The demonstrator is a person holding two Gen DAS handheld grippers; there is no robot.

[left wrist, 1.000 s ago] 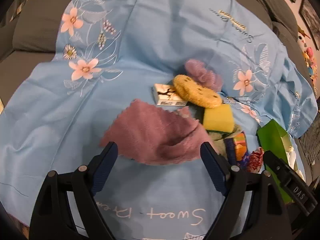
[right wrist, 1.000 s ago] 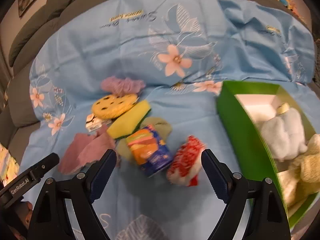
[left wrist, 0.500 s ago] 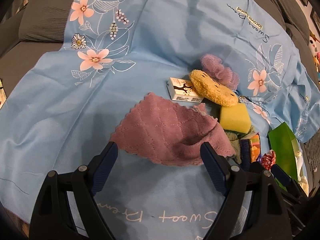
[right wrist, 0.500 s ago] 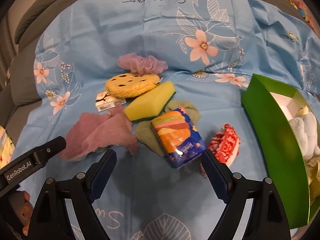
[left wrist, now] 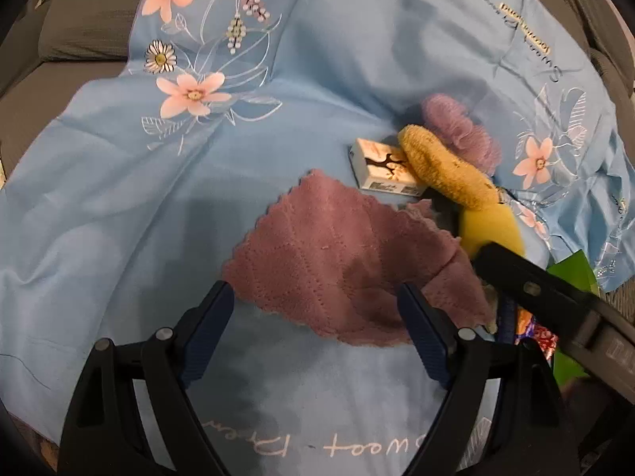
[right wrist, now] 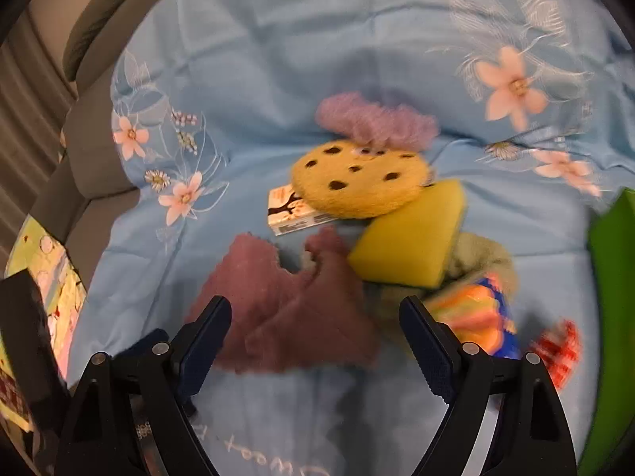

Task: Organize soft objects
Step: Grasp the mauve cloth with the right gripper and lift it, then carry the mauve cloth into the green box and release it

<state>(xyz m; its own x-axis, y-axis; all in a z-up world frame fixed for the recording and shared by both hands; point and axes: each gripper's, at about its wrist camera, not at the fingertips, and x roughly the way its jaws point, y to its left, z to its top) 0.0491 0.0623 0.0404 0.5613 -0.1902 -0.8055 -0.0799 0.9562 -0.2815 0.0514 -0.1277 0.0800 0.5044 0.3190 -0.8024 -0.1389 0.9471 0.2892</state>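
A mauve cloth [left wrist: 341, 261] lies crumpled on the blue floral sheet [left wrist: 158, 214], just ahead of my open, empty left gripper [left wrist: 315, 301]. Behind it lie a small white box [left wrist: 381, 166], a yellow cookie plush [left wrist: 444, 170], a purple pouf [left wrist: 460, 127] and a yellow sponge [left wrist: 492, 226]. My right gripper [right wrist: 315, 313] is open and empty above the same cloth [right wrist: 285, 317], with the cookie plush [right wrist: 357, 178], sponge [right wrist: 412, 238], green cloth [right wrist: 480, 254], colourful packet [right wrist: 476, 317] and red-white item [right wrist: 555, 353] around.
The green box [right wrist: 611, 317] stands at the right edge. The right gripper's body [left wrist: 555, 309] crosses the left wrist view at the right. Grey sofa cushions [left wrist: 79, 20] border the sheet. A patterned yellow-green item [right wrist: 47, 277] lies at the far left.
Both grippers have moved closer to the mauve cloth. The right gripper has swung left, away from the green box, and now sits over the cloth. Both stay open.
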